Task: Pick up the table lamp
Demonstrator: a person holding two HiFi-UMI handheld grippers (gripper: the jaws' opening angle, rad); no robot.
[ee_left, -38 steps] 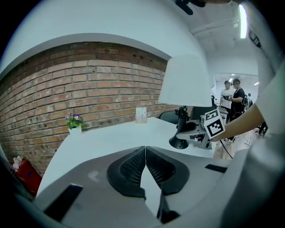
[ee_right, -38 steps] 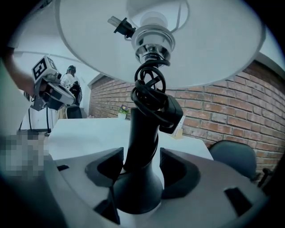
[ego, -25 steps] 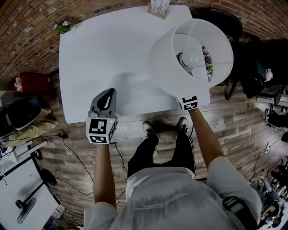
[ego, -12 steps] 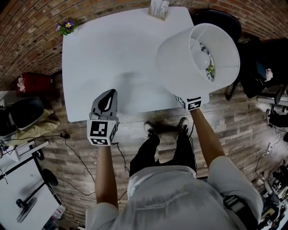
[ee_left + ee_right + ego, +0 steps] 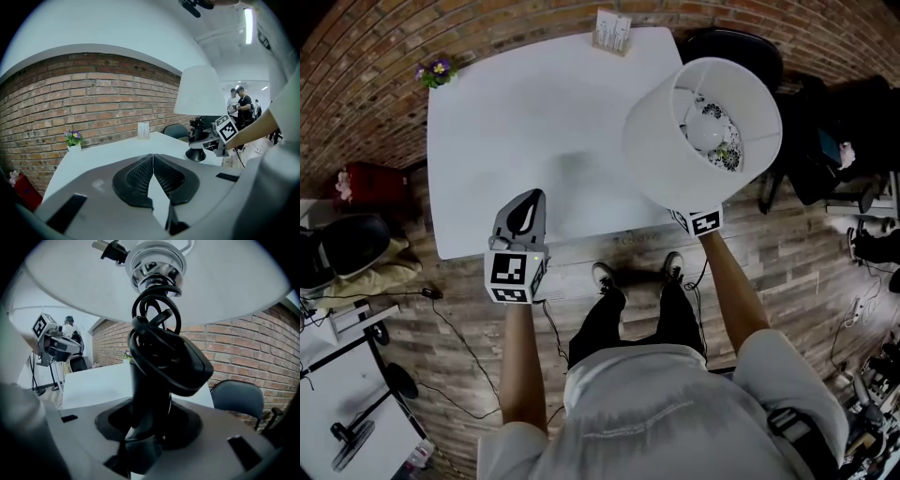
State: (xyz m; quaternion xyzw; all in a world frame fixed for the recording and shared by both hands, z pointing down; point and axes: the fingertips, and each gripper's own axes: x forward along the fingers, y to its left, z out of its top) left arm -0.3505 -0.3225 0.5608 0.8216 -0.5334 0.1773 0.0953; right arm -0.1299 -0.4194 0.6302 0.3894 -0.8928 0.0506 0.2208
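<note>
The table lamp has a wide white shade [image 5: 703, 131] with its bulb [image 5: 705, 139] showing through the open top. It leans over the right front corner of the white table [image 5: 534, 122]. My right gripper [image 5: 147, 427] is shut on the lamp's black stem [image 5: 145, 394], below a coiled black cord [image 5: 157, 329]. From the head view only its marker cube [image 5: 705, 223] shows under the shade. In the left gripper view the lamp's black base [image 5: 198, 153] sits by the table edge; contact with the table cannot be told. My left gripper [image 5: 525, 202] rests at the front edge, shut and empty.
A small pot of purple flowers [image 5: 434, 72] and a card holder [image 5: 612, 33] stand at the table's far edge. A black chair [image 5: 727, 42] is behind the lamp. A red object [image 5: 366, 178] lies on the floor at left. People [image 5: 239, 101] stand in the background.
The lamp in my right gripper has shifted a little to the right and away from me, and its shade has changed tilt. My left gripper has stayed where it was.
</note>
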